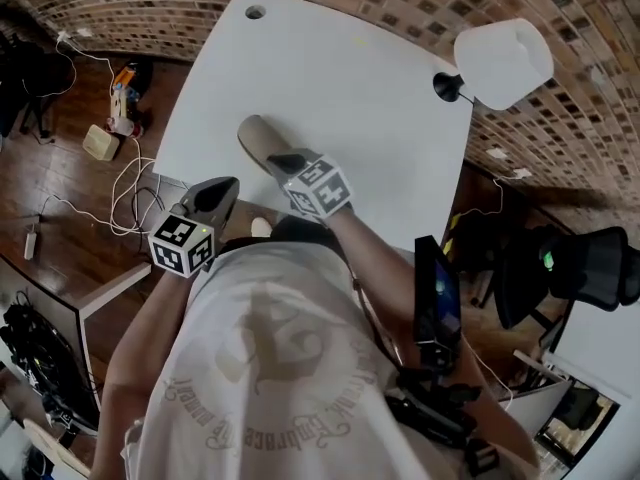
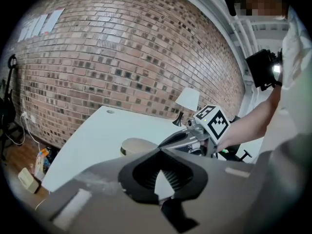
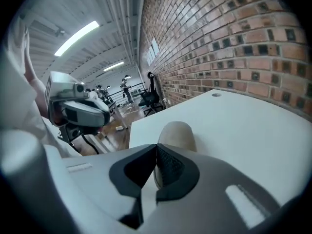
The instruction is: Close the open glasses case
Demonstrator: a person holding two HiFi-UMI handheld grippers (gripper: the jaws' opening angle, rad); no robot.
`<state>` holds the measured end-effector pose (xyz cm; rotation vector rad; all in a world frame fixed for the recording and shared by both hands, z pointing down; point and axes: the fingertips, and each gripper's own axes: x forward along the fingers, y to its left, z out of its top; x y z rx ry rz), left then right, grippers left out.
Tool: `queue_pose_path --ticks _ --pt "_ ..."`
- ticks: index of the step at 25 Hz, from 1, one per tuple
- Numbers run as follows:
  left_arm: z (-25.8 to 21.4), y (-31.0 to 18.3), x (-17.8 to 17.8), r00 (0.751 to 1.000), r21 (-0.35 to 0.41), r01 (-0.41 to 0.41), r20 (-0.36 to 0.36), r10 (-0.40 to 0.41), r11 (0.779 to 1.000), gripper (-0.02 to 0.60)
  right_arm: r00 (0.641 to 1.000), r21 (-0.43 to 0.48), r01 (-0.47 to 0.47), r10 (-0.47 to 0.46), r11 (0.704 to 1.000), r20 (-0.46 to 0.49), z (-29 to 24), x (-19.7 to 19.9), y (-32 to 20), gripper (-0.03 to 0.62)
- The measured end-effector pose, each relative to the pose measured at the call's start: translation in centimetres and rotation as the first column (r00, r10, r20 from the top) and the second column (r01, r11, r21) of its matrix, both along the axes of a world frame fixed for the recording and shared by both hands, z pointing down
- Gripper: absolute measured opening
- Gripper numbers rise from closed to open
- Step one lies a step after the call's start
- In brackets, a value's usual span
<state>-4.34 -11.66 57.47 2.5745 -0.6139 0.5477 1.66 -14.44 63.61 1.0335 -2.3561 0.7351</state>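
The tan glasses case [image 1: 256, 138] lies with its lid down on the white table [image 1: 370, 118], near the front left. My right gripper [image 1: 273, 158] is shut with nothing between its pads, its tips at the case's near end; whether they touch it I cannot tell. In the right gripper view the case [image 3: 176, 134] lies just beyond the closed tips [image 3: 156, 146]. My left gripper [image 1: 231, 184] is shut and empty, held off the table's near left edge, apart from the case. In the left gripper view the case [image 2: 138, 146] lies ahead of its tips [image 2: 160, 150].
A white-shaded lamp [image 1: 503, 61] stands at the table's far right corner. A cable hole [image 1: 255, 12] sits at the far left corner. Cables and small items [image 1: 118, 108] lie on the wooden floor to the left. A black chair [image 1: 585, 263] stands to the right.
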Motion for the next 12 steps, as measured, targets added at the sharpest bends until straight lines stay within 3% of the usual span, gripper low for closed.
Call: queue_pose_path --ticks 7,12 --pt "0.4 3.2 -0.7 1.000 -0.011 -0.016 -0.023 0.016 1.000 0.004 0.983 0.068 -0.160 0.153 0.985 0.104 -2.7 2.5 2.0 0.008" --pt "-0.1 5.1 0.6 0.998 -0.005 -0.029 -0.054 0.029 1.000 0.004 0.956 0.068 -0.233 0.215 0.970 0.200 -3.5 5.0 6.6 0.008"
